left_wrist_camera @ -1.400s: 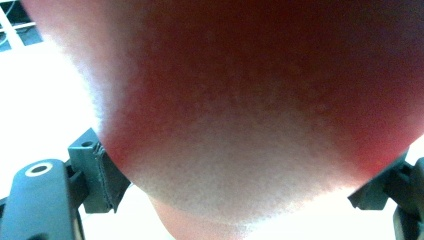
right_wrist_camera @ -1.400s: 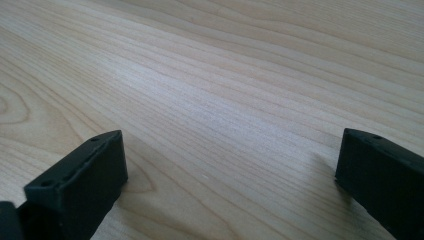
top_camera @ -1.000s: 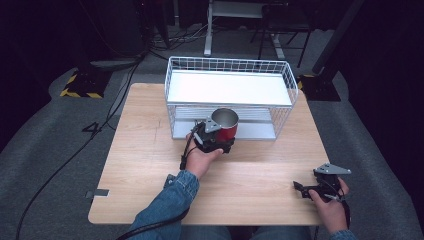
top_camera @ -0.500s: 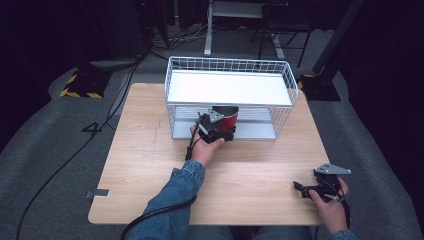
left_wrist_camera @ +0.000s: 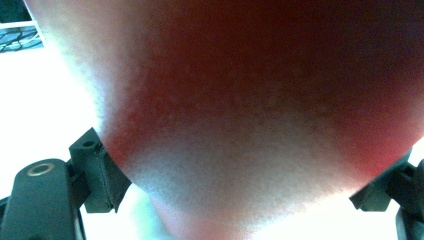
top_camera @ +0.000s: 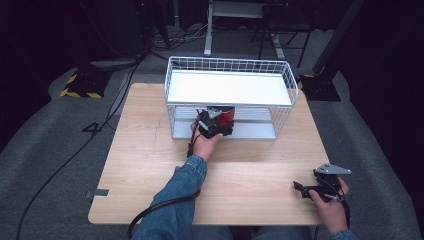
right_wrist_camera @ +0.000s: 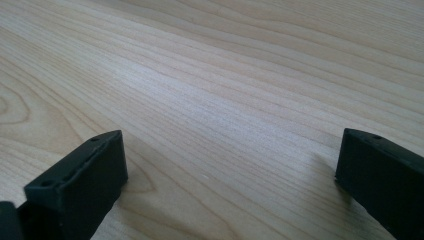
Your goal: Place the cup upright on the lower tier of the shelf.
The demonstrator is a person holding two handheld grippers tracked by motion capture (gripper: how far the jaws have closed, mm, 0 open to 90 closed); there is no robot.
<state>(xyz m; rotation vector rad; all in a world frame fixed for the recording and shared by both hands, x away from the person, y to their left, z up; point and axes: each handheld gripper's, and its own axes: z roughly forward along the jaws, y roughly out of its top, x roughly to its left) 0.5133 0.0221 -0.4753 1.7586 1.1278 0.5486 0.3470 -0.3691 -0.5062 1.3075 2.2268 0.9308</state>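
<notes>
- High view: the left gripper (top_camera: 216, 121) carries a red mug (top_camera: 224, 115), and over the last second the pair has travelled away from the person and a little lower. A second ago the mug stood clear in front of the wire rack (top_camera: 230, 97); now it sits at the front opening of the rack's lower shelf, tucked under the edge of the white top shelf. Whether its base already rests on the lower shelf cannot be told from here. The right gripper (top_camera: 312, 190) lies on the wooden table (top_camera: 145, 150) near the person's right corner, in the same spot as before.
- Left gripper view: the mug's red wall (left_wrist_camera: 260, 115) looms very close and blurred between the two black jaws, which pinch it from either side; the grip looks unchanged from a second ago.
- Right gripper view: the jaws stand spread wide with nothing but bare table grain (right_wrist_camera: 225, 90) between them.
- Judgement: the mug is going onto the lower shelf; what remains is likely setting it down and letting go.
</notes>
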